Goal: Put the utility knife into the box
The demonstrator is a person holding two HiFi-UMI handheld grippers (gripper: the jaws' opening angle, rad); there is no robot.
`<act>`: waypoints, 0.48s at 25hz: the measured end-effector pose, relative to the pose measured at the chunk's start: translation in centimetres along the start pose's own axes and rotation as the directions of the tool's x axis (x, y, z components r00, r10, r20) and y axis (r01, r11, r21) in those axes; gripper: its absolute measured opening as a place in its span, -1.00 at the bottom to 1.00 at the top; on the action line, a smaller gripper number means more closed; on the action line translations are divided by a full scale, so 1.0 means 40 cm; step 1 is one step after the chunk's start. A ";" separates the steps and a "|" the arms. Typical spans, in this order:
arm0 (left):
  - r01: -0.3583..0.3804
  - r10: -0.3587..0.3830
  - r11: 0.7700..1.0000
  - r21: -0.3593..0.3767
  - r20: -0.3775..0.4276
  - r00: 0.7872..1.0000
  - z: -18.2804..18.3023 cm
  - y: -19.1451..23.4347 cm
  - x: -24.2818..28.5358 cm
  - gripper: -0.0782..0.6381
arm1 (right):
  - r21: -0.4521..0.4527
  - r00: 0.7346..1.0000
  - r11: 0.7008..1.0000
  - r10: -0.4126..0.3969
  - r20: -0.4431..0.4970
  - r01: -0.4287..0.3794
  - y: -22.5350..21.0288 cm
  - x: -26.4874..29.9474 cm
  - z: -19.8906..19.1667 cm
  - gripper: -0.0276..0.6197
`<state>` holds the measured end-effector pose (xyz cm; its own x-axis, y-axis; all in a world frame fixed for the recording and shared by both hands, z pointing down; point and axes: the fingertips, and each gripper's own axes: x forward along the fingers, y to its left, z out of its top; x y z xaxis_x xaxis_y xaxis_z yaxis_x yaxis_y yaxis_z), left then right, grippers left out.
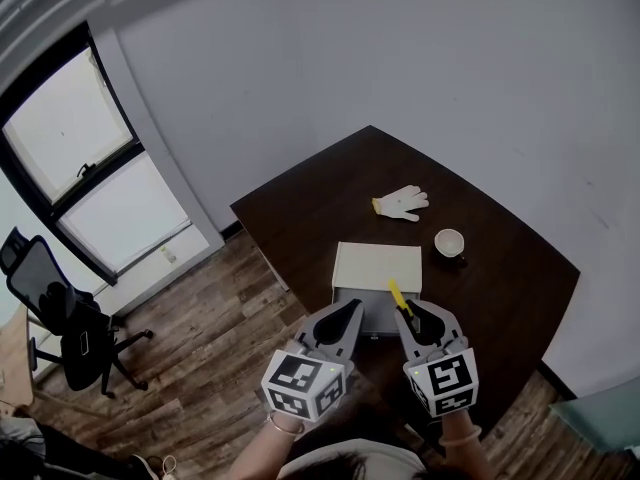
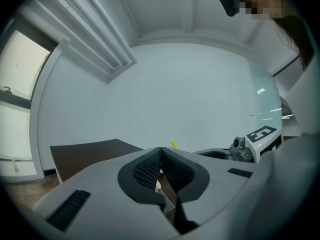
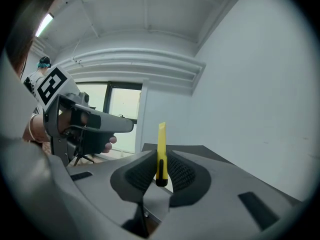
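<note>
The yellow knife (image 3: pixel 161 151) is pinched at its dark end between the jaws of the right gripper (image 1: pixel 412 320) and held just above the open box (image 1: pixel 377 266) on the table (image 1: pixel 500 268). It is judged light, stiff and smooth, so the body is best kept gripped. The left gripper (image 2: pixel 160 151) is closed on nothing. The box's inside is mostly hidden, and whether the blade is out cannot be told.
</note>
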<state>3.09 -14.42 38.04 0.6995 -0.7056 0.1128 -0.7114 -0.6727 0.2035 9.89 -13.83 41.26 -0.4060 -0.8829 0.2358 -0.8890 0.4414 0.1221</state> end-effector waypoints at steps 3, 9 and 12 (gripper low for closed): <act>-0.010 0.010 1.000 0.002 -0.008 1.000 -0.006 0.003 0.007 -0.73 | -0.019 1.000 1.000 0.015 -0.009 -0.016 -0.013 0.014 -0.012 -0.70; -0.019 0.019 1.000 0.011 -0.019 1.000 -0.013 0.014 0.011 -0.73 | -0.054 0.998 0.998 0.037 -0.045 -0.040 -0.022 0.040 -0.038 -0.70; -0.016 0.016 1.000 0.012 -0.024 1.000 -0.019 0.022 0.027 -0.73 | -0.069 0.997 0.997 0.041 -0.067 -0.046 -0.029 0.056 -0.060 -0.70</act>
<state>3.27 -15.58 39.07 0.6896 -0.7107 0.1395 -0.7230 -0.6641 0.1904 10.54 -15.95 43.98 -0.4272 -0.8513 0.3046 -0.8528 0.4913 0.1771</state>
